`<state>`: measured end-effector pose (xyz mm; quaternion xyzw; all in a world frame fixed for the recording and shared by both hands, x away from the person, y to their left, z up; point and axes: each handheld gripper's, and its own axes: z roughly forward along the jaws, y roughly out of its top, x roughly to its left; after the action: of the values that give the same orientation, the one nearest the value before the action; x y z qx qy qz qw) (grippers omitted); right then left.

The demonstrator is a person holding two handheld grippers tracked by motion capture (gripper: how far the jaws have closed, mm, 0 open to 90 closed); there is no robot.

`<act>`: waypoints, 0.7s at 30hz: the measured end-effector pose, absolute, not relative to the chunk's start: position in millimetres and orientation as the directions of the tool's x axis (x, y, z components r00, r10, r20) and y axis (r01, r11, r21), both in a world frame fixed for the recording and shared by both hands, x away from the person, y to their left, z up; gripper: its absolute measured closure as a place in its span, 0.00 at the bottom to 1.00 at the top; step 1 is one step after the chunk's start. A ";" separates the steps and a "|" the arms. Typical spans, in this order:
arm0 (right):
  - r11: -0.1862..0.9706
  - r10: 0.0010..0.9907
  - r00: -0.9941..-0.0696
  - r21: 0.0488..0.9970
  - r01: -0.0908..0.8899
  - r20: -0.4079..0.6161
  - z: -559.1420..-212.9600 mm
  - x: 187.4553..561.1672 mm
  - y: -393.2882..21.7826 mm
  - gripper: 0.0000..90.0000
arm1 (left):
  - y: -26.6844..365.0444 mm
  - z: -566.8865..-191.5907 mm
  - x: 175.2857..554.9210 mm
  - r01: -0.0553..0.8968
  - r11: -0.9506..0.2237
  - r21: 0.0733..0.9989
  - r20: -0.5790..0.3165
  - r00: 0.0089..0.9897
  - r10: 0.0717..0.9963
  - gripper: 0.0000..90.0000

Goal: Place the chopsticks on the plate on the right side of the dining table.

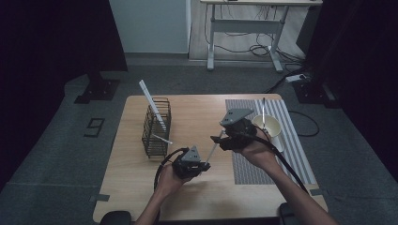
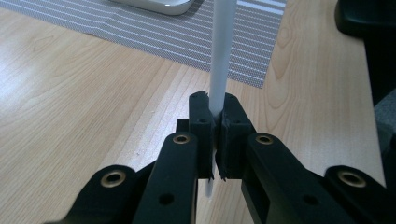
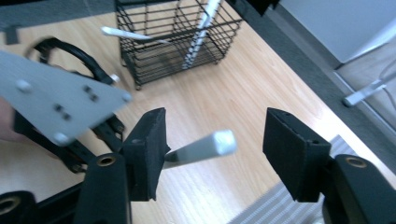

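From the high view, the wooden worktop [image 1: 141, 187] carries a black wire basket [image 1: 156, 127] near its left-rear part, with one white stick [image 1: 153, 106] leaning up out of it and another poking from its front; a wide strip of bare wood lies between the basket and the striped grey mat [image 1: 300, 154] that runs along the right edge. A white cup [image 1: 277, 131] with a thin stick in it sits on that mat close to the worktop's right side. The left gripper [image 1: 204, 165] sits low over the middle-front of the worktop and grips the lower end of a white rod [image 1: 211, 151], which slants up and right toward the right gripper [image 1: 218, 138], held just beside the cup. In the left gripper view, the fingers [image 2: 201, 130] are clenched on the rod [image 2: 220, 56], which rises between the pads and out of the top of the picture; a short stub shows below them, and beyond lie bare wood, the mat's near edge [image 2: 233, 70] and the worktop's right edge. In the right gripper view, the fingers [image 3: 294, 154] stand released and wide apart, with the rod's squared tip [image 3: 219, 143] in the gap, near the left pad; whether it touches that pad I cannot tell. The left gripper's grey plate [image 3: 56, 98] is at left, the basket [image 3: 173, 42] behind, open wood between.
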<state>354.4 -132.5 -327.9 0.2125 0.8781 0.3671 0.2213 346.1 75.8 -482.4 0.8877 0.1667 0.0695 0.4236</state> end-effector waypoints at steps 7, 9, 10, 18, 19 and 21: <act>0.622 0.566 -0.798 0.742 0.248 -0.207 -334.2 359.0 -147.3 0.40 | 82.2 -473.4 343.4 0.218 -0.583 0.782 -0.005 0.939 0.344 0.96; 0.609 0.577 -0.795 0.748 0.264 -0.190 -336.4 360.8 -152.1 0.40 | 83.9 -471.2 342.5 0.214 -0.583 0.784 -0.005 0.941 0.339 0.96; 0.603 0.583 -0.792 0.751 0.270 -0.184 -337.5 361.6 -154.5 0.39 | 84.7 -470.1 342.0 0.212 -0.584 0.784 -0.003 0.941 0.338 0.96; 0.571 0.621 -0.771 0.758 0.316 -0.146 -348.7 368.4 -173.2 0.38 | 91.9 -462.9 341.3 0.197 -0.591 0.782 0.004 0.947 0.321 0.96; 0.564 0.626 -0.768 0.760 0.323 -0.139 -350.3 369.2 -175.4 0.38 | 92.8 -462.2 341.5 0.195 -0.592 0.782 0.005 0.948 0.319 0.96; 0.555 0.634 -0.763 0.763 0.332 -0.129 -353.9 370.9 -179.4 0.38 | 94.3 -460.8 341.7 0.194 -0.592 0.783 0.003 0.949 0.314 0.96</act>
<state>370.9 -179.4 -353.9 0.2810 0.8589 0.3792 0.1990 341.7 94.3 -460.8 0.8893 0.1427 0.0703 0.4287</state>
